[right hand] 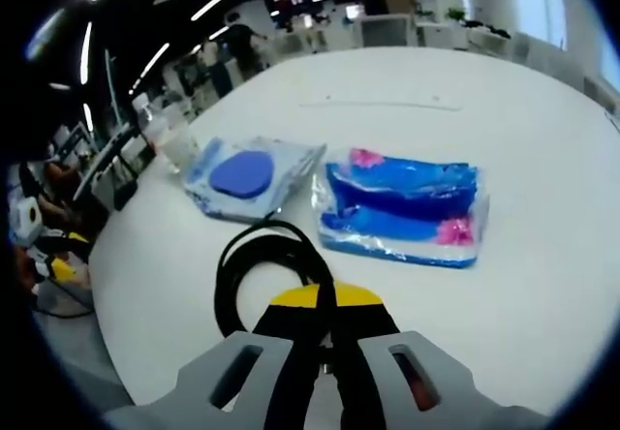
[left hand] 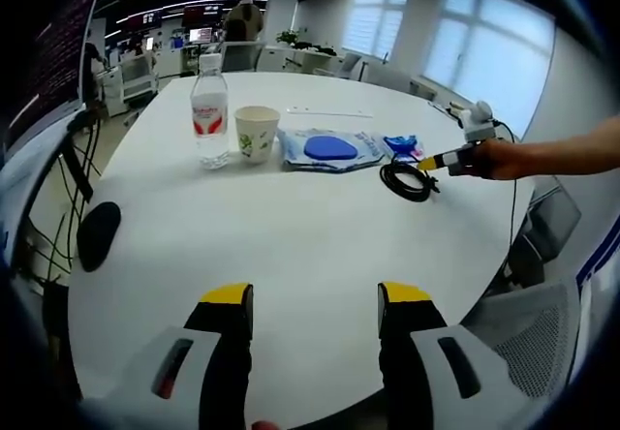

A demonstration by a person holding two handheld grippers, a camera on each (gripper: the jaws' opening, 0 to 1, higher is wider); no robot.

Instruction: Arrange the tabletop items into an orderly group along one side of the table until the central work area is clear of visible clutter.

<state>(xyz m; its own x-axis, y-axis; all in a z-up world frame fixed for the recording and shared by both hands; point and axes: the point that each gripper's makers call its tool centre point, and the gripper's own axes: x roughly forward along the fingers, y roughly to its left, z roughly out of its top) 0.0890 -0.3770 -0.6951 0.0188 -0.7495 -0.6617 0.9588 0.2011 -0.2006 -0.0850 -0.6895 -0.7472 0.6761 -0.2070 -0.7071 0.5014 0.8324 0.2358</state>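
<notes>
White tabletop point(left hand: 320, 246) spreads across the left gripper view, and along its far side the items sit in a row. Farthest left is a clear water bottle point(left hand: 209, 110) with a red label, standing upright. Just beside it on the right is a paper cup point(left hand: 257, 135), also upright, near the bottle but apart from it. Next comes a flat clear packet point(left hand: 329, 149) with a blue oval piece inside, lying on the table. Right of that is a smaller blue packet with pink marks point(left hand: 402, 144), partly hidden behind the coiled black cable point(left hand: 407, 180). The cable lies at the right end of the row, a little nearer than the packets. The right gripper point(left hand: 433, 162) comes in from the right, held by a person's hand point(left hand: 504, 157), its tip at the cable. In the near foreground the left gripper point(left hand: 315, 299) hangs over bare table with its jaws spread and nothing between them.

From the right gripper view, the packet with the blue oval point(right hand: 250, 176) lies left, the blue packet point(right hand: 407, 207) right, and the cable loop point(right hand: 262, 275) nearest. The right gripper point(right hand: 325, 304) is clenched on the cable, which runs between its closed yellow tips.
</notes>
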